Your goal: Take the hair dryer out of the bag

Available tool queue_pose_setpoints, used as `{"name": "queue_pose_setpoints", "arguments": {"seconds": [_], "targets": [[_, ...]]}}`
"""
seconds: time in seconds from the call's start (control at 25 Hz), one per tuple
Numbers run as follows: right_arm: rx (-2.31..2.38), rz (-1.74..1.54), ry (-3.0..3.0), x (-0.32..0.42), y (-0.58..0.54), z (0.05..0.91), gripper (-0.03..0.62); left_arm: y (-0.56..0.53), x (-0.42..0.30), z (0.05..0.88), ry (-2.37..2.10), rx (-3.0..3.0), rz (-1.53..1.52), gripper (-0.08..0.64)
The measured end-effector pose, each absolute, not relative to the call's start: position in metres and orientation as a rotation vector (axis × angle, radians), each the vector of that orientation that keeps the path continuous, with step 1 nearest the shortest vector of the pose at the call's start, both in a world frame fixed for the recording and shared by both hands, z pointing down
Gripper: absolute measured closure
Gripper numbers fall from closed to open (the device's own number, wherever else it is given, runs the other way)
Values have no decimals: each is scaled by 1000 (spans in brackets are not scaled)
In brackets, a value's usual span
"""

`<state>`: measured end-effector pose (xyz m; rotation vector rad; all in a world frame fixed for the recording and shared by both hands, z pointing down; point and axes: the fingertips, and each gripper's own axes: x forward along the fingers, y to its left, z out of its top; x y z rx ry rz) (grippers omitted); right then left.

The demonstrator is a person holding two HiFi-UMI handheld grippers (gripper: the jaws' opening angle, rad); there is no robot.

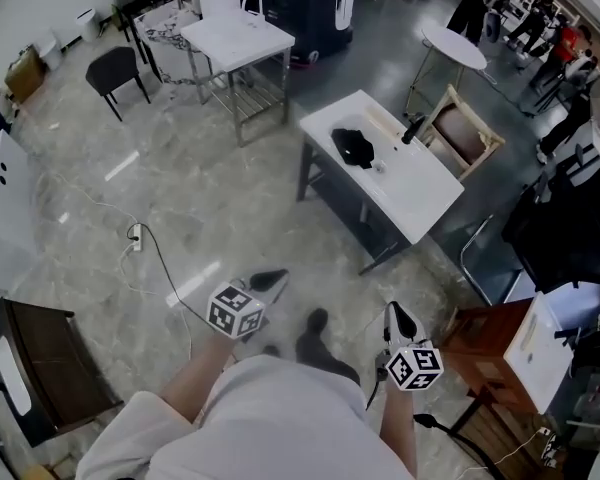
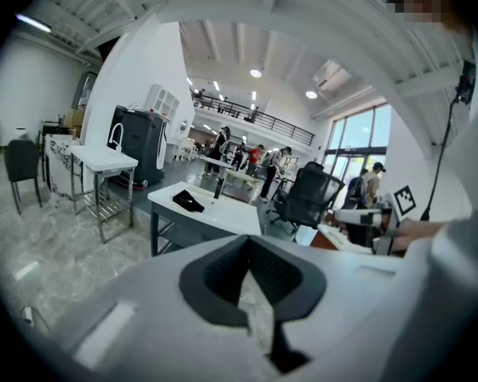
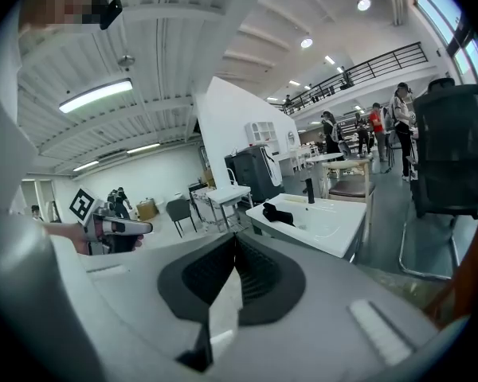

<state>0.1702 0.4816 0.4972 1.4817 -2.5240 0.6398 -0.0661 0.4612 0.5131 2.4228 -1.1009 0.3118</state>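
A black bag (image 1: 353, 147) lies on the white table (image 1: 410, 183) across the floor from me, with a dark upright object (image 1: 412, 128) standing near the table's far edge. No hair dryer can be made out at this distance. My left gripper (image 1: 270, 280) and right gripper (image 1: 400, 320) are held out in front of my body over the marble floor, well short of the table. Both are shut with nothing between the jaws. The left gripper view shows the bag (image 2: 189, 201) beyond its own closed tips (image 2: 248, 241). In the right gripper view the bag (image 3: 277, 213) lies past the closed tips (image 3: 234, 241).
A second white table (image 1: 238, 38) stands further back on the left. A wooden chair (image 1: 460, 133) sits behind the bag's table and a black chair (image 1: 115, 70) at far left. A power strip (image 1: 135, 236) with cable lies on the floor. A wooden cabinet (image 1: 485, 348) is close on my right.
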Motion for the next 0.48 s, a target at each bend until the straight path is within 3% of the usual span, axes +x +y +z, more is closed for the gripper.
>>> {"name": "queue_pose_setpoints", "arguments": {"seconds": [0.48], "targets": [[1368, 655, -2568, 193, 357, 501, 588, 357, -37, 515, -1159, 2379, 320, 561]]}}
